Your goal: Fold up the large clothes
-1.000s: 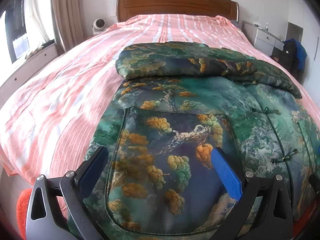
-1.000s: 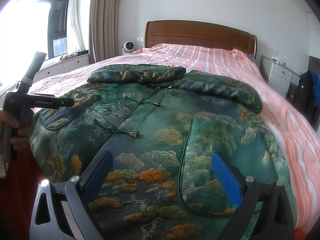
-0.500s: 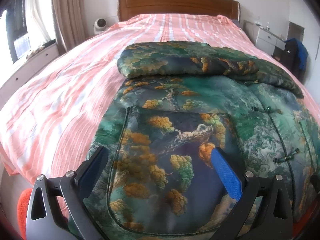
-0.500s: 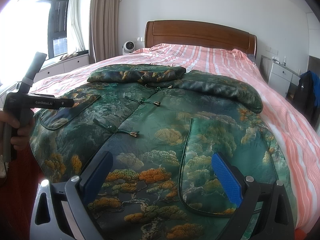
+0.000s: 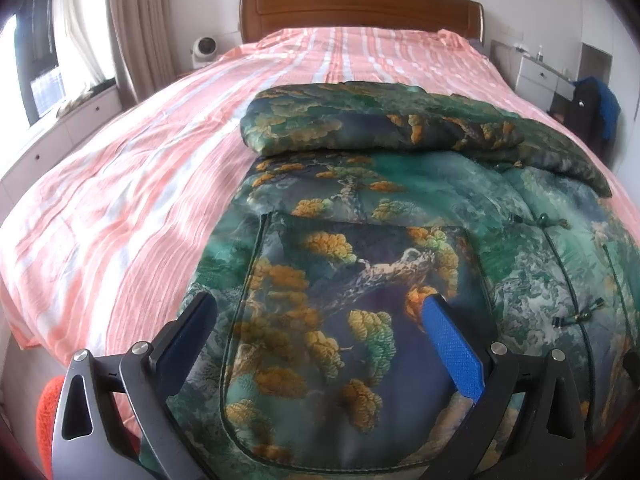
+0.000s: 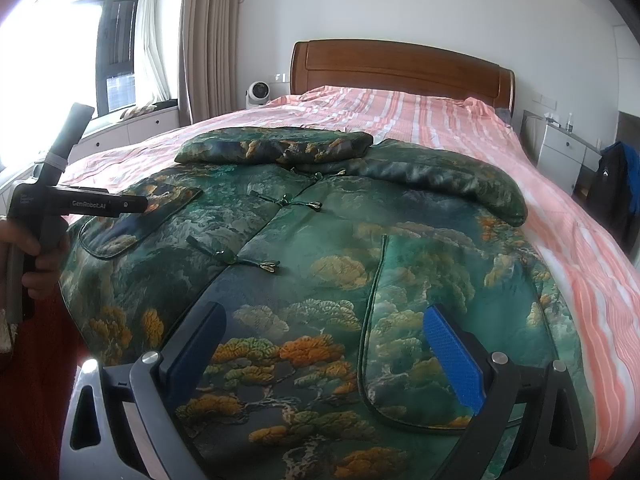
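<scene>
Left wrist view looks up the bed from its foot end, with the left gripper spread wide over the near hem of a green brocade jacket — its fingers are apart and hold nothing. The jacket lies front-up on the pink striped bedspread, frog fastenings done up down the middle and a patch pocket on each side. Both sleeves already lie folded in across the chest, stacked near the collar end, so the first stage of the fold looks done. What seems left is the body itself: the hem end is not yet brought up toward the collar, and no part of it is gripped.

The right wrist view shows the right gripper in the same pose beside the other pocket, fingers apart and empty, near the cloth; contact cannot be judged. The person's left hand shows at that view's left edge, holding its tool off the jacket's side.

The bed gives a soft, broad surface — the padded jacket bulges on it rather than lying flat. Beyond are a wooden headboard, a small white fan, beige curtains by a bright window, a white nightstand, and a dark bag at the right.
</scene>
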{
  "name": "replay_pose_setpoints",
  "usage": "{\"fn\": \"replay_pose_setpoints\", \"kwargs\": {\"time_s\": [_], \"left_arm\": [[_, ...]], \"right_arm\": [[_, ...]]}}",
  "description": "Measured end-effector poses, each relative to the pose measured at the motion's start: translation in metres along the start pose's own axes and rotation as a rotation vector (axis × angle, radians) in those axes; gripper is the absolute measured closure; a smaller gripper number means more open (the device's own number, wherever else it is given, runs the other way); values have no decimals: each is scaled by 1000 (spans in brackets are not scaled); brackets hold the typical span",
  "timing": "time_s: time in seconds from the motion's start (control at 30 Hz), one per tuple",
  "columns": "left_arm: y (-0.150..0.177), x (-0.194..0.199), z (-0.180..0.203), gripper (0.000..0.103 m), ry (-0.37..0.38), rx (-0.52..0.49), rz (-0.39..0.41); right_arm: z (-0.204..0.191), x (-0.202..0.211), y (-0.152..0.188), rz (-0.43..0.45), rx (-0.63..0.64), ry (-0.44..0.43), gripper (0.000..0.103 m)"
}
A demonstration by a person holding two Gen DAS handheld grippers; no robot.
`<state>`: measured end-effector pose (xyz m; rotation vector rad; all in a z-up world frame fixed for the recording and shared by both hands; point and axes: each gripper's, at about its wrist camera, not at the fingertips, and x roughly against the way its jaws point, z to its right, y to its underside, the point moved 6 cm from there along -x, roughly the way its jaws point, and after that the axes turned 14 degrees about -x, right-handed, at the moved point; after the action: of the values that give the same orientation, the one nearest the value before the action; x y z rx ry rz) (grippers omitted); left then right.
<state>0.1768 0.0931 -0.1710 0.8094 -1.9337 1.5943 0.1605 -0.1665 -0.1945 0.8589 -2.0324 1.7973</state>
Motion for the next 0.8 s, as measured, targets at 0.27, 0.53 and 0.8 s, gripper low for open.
{"fn": "replay_pose_setpoints", "kwargs": {"time_s": [0.27, 0.53, 0.8], "left_arm": [[0, 0, -2, 1, -7, 3, -2], [1, -1, -2, 1, -8, 3, -5], [1, -1, -3, 1, -15, 7, -5]], "right_arm": [[0, 0, 0, 0, -1, 0, 5], [0, 0, 0, 0, 0, 0, 5], [0, 0, 0, 1, -1, 0, 5]]}}
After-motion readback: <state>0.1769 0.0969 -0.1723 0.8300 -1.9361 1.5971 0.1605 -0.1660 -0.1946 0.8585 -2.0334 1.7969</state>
